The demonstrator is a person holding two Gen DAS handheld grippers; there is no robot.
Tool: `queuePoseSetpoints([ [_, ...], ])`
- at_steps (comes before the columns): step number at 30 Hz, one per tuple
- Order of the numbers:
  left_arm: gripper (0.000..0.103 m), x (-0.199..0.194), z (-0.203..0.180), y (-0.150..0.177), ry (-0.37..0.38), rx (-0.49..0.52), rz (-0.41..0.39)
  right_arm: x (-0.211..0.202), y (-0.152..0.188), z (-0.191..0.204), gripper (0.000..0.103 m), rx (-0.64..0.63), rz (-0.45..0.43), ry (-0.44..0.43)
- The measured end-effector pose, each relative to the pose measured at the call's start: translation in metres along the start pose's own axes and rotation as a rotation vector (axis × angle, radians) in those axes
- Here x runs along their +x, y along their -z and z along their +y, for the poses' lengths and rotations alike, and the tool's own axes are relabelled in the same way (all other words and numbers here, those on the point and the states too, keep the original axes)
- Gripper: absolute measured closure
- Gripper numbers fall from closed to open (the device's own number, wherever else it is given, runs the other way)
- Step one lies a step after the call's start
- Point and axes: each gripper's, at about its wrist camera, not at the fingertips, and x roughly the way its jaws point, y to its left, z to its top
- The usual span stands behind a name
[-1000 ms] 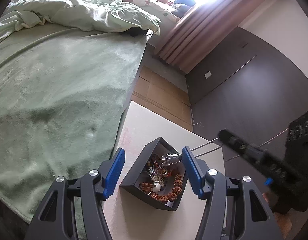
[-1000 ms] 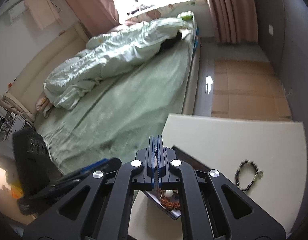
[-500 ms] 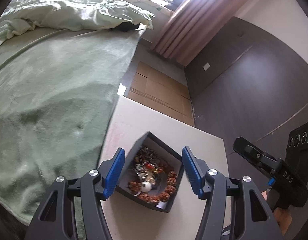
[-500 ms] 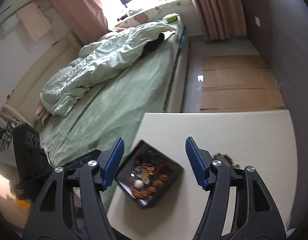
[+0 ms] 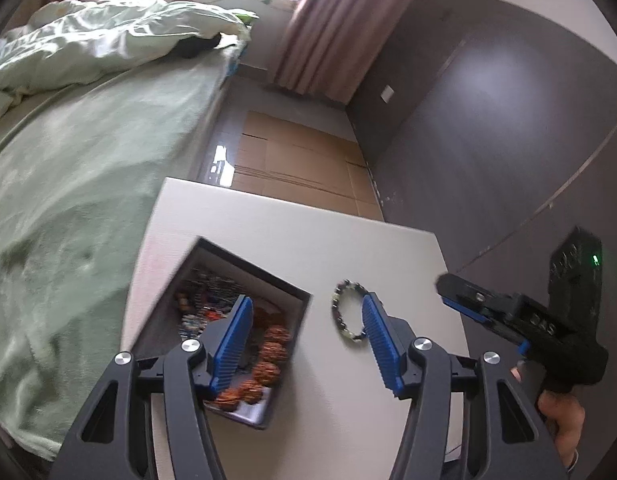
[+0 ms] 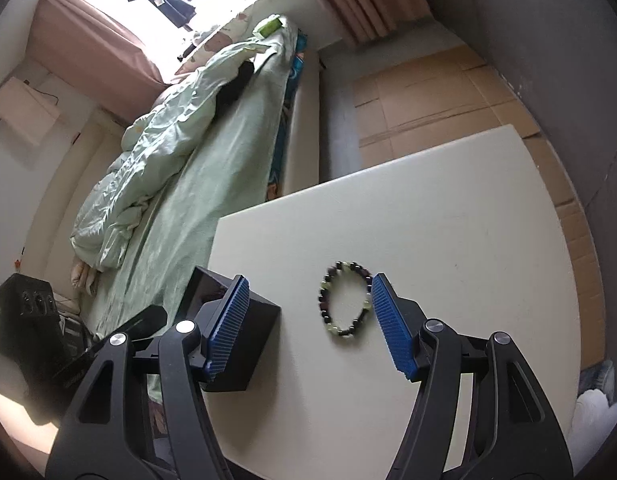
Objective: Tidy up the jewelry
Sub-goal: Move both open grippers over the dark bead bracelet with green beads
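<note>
A black open box [image 5: 244, 280] full of beaded jewelry sits on the white table [image 5: 348, 240] near its left edge. A dark beaded bracelet [image 5: 345, 312] with a few pale beads lies flat just right of the box. My left gripper [image 5: 304, 340] hovers over the box's right corner and the bracelet. Its jaws are closing and nothing is pressed between them. In the right wrist view the bracelet [image 6: 344, 300] lies between the spread blue fingers of my right gripper [image 6: 308, 328], untouched. The box [image 6: 232, 332] stands at the left finger. A hand holds the right gripper [image 5: 452, 292] at the table's right.
A bed with a green blanket [image 5: 68, 160] runs along the table's left side. Cardboard sheets [image 5: 292, 160] cover the floor beyond the table's far edge. A dark wall [image 5: 488, 120] stands to the right. A black device [image 6: 28, 304] sits low at the left.
My right gripper went from shut to open and swung right, off the box and over the bracelet. The left gripper also shifted right, so the box now sits at its left finger.
</note>
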Motion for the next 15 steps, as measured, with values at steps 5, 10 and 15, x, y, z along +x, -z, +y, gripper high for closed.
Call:
queuePoseSetpoints([
  [5,0.06,0.014,-0.019,0.009,-0.012,0.023,0.019,0.006,-0.001,-0.016,0.048,0.022,0.03,0.016],
  [10,0.065,0.031,-0.041,0.02,-0.027,0.043,0.045,0.002,-0.005,-0.02,0.051,-0.034,0.041,0.024],
  [15,0.065,0.052,-0.061,0.029,-0.057,0.09,0.062,-0.006,-0.003,-0.029,0.051,-0.076,0.029,0.05],
])
